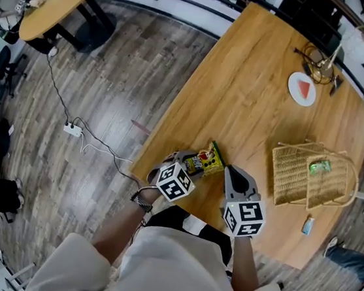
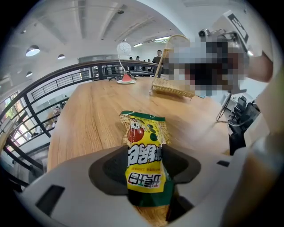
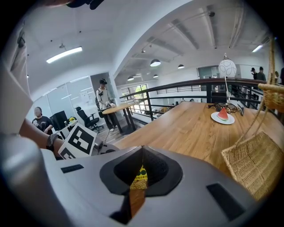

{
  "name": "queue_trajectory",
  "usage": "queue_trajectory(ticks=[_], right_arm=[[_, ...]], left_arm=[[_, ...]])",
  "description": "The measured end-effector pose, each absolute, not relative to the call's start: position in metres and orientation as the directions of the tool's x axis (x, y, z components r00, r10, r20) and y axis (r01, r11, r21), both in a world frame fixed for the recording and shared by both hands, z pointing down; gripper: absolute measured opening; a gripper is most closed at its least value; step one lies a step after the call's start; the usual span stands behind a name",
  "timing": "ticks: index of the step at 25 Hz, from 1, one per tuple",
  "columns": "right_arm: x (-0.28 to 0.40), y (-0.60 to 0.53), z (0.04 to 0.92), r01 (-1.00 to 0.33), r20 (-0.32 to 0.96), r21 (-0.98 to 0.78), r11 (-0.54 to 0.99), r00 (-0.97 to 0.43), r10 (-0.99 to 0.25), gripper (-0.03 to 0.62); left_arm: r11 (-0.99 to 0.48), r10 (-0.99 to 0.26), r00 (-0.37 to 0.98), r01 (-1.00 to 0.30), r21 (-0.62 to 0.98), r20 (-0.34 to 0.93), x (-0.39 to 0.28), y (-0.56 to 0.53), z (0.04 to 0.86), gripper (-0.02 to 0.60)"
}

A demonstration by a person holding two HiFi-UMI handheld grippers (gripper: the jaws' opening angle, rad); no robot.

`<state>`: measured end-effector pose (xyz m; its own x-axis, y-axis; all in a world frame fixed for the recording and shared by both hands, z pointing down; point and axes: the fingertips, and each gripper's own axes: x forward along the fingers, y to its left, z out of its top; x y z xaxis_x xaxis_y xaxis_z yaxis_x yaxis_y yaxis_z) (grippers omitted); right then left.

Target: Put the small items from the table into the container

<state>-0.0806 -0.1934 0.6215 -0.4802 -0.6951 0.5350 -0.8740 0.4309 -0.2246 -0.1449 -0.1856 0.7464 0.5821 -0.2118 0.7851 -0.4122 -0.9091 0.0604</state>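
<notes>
Open table [image 1: 252, 110] ahead!
Bare wood runs right to the basket [image 1: 288, 169]; plate [image 1: 302, 89] and lamp [image 1: 356, 43] stand far.

The green item [image 1: 319, 166] in the wicker basket [image 1: 287, 171] is too small to identify

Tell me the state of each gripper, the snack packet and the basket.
left gripper, jaws closed on the snack packet
right gripper, jaws shut, empty
snack packet, gripped, not yet in the wicker basket
wicker basket, holds one green packet
blue item, on table outside wicker basket
</notes>
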Motion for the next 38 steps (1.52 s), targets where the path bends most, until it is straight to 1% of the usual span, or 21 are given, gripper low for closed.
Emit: queue_trajectory(ticks=[7, 18, 22, 31, 38], right_arm=[[-0.073, -0.187, 0.614, -0.882, 0.529, -0.210, 0.421, -0.465, -0.710, 0.014], [-0.063, -0.172, 0.597, -0.900, 0.507, -0.187, 0.395, -0.432, -0.746, 0.014], [-0.060, -0.168, 0.590, -0.906, 0.492, -0.170, 0.388, -0.419, -0.763, 0.014], [-0.051, -0.156, 0.570, -0.921, 0.464, -0.133, 0.366, -0.384, -0.798, 0.014], [-0.043, -0.152, 0.556, -0.931, 0.439, -0.119, 0.344, -0.360, -0.823, 0.014]], left_arm=[[-0.886, -0.214, 0.600, -0.451, 0.106, 0.771, -0.148, -0.178, 0.746, 0.211], [-0.806, -0.281, 0.609, -0.569, 0.162, 0.742, -0.155, -0.177, 0.745, 0.153], [-0.795, -0.295, 0.614, -0.583, 0.169, 0.732, -0.155, -0.177, 0.745, 0.133], [-0.777, -0.303, 0.610, -0.603, 0.180, 0.733, -0.156, -0.171, 0.744, 0.129], [-0.784, -0.351, 0.638, -0.601, 0.158, 0.685, -0.147, -0.176, 0.710, 0.129]])
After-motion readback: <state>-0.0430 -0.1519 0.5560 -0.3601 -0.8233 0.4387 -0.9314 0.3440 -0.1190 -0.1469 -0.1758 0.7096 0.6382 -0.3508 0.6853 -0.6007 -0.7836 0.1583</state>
